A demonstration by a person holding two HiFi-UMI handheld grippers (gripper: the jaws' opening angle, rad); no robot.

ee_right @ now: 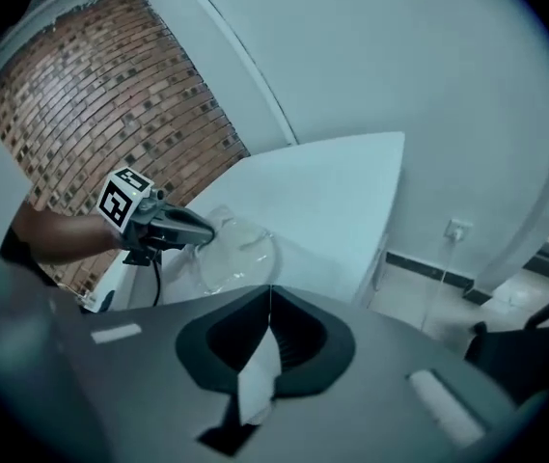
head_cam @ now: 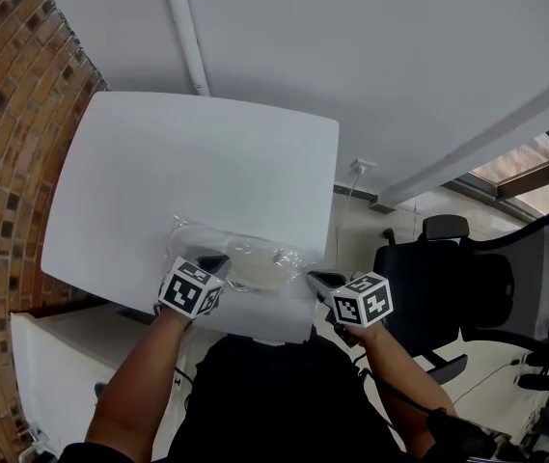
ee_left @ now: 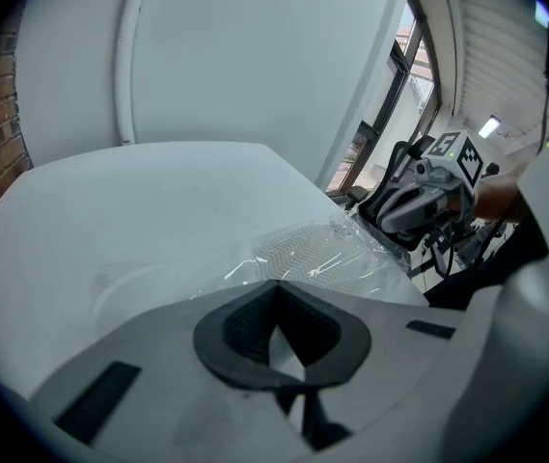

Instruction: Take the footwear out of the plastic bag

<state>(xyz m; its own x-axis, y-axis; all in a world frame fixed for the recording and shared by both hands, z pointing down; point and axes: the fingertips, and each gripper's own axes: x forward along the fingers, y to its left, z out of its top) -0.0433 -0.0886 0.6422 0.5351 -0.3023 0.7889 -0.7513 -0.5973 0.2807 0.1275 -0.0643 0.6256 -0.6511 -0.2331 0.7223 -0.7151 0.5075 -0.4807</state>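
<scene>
Lying flat on a white rectangular table (head_cam: 206, 162), close to its near edge and toward the near right corner: clear crinkled plastic bag (head_cam: 240, 258), lengthwise along that edge. Inside the bag, seen through the film: white flat footwear (ee_left: 322, 254) with a zigzag pattern pressed into its sole, not taken out.

At the bag's left end: left gripper (head_cam: 214, 261), angled down, clenched with its tips together on the film, which in the left gripper view comes right up to the meeting tips (ee_left: 274, 285).

At the bag's right end, by the table's near right corner: right gripper (head_cam: 315, 278), also angled down, jaws clenched together (ee_right: 270, 289); hard to tell whether any film is pinched there, with the bag's bulk lying beyond the tips toward the left gripper (ee_right: 211, 230).

Beside the table's left edge: red brick wall (head_cam: 4, 114). Off past the right edge, on the floor: black office chair (head_cam: 486, 287)
</scene>
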